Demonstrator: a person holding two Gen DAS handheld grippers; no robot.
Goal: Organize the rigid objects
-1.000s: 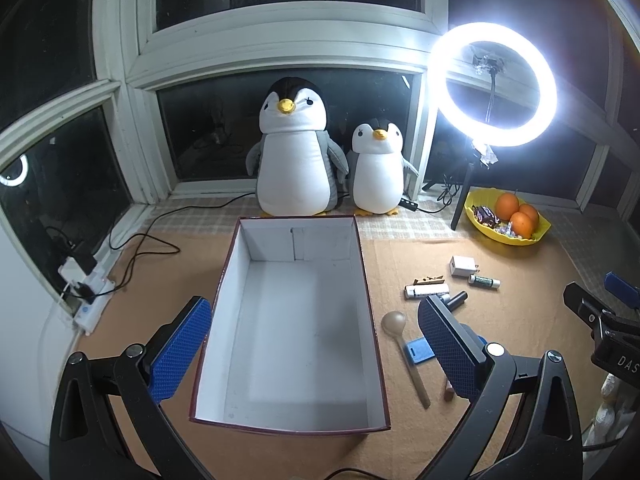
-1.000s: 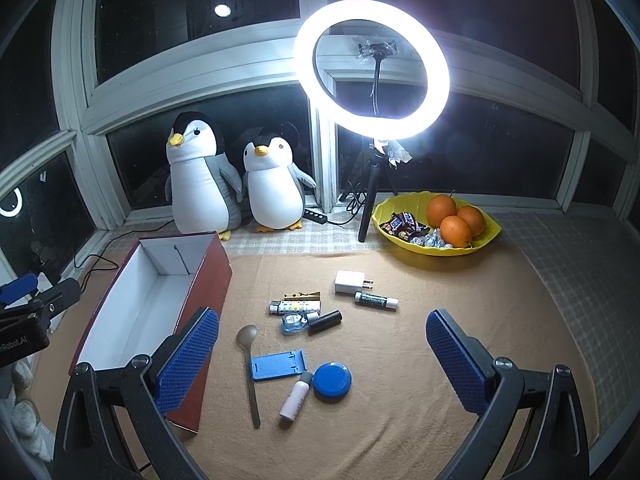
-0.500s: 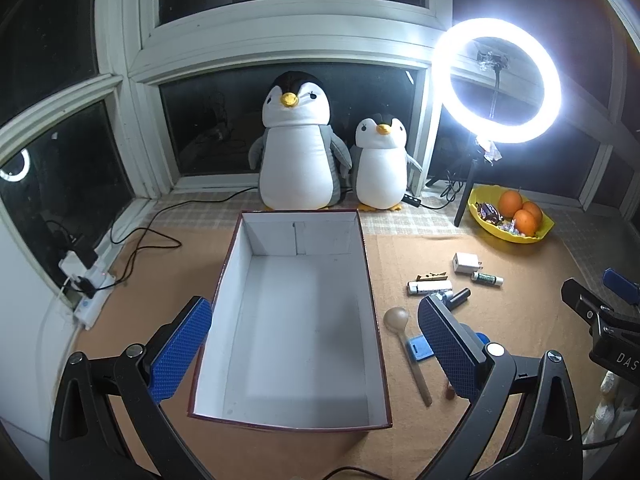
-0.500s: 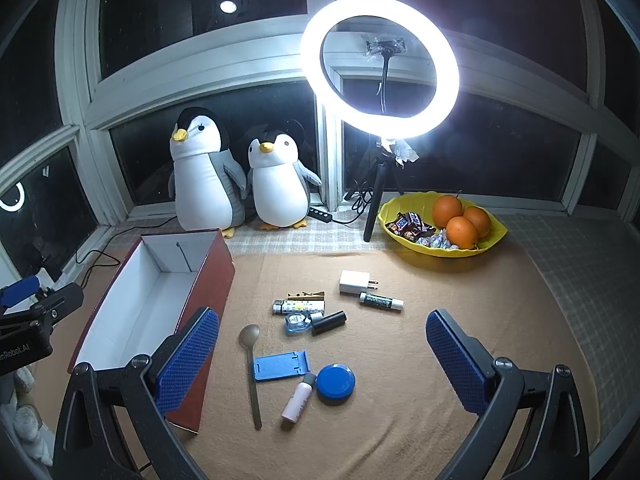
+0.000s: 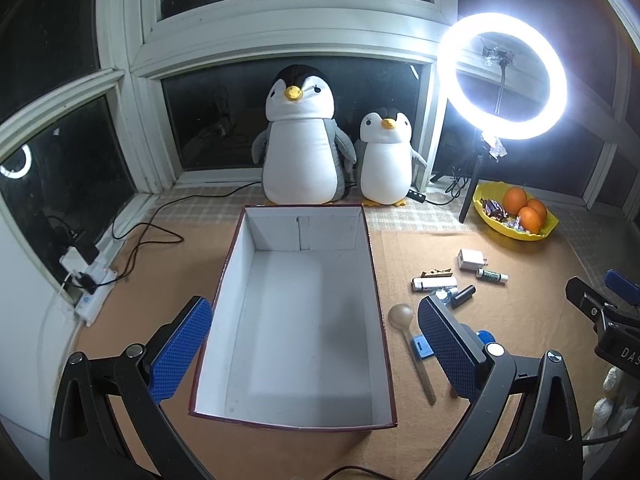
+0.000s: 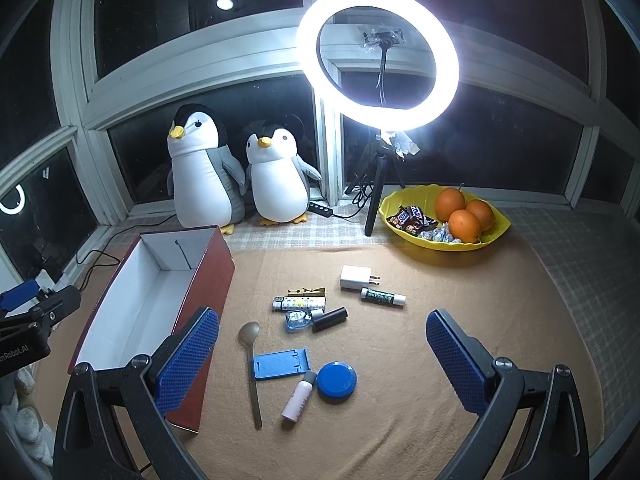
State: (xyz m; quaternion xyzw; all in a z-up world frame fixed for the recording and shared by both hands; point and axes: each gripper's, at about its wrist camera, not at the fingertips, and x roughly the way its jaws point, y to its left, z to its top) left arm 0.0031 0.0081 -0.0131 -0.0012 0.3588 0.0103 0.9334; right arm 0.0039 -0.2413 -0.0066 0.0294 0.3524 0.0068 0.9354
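Both the left gripper (image 5: 316,344) and right gripper (image 6: 322,354) hover with fingers wide, holding nothing. The small items (image 6: 308,328) lie mid-counter, right of the empty box (image 5: 296,320) toward the left edge.

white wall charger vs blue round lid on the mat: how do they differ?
The white boxy wall charger is rectangular with metal prongs at one end; the blue round lid is a flat disc with a raised rim. The charger lies at the far side of the clutter, beside the green-labelled tube; the lid lies at the near side, touching the pink bottle. Both lie on the tan mat, outside the red box, ungripped.
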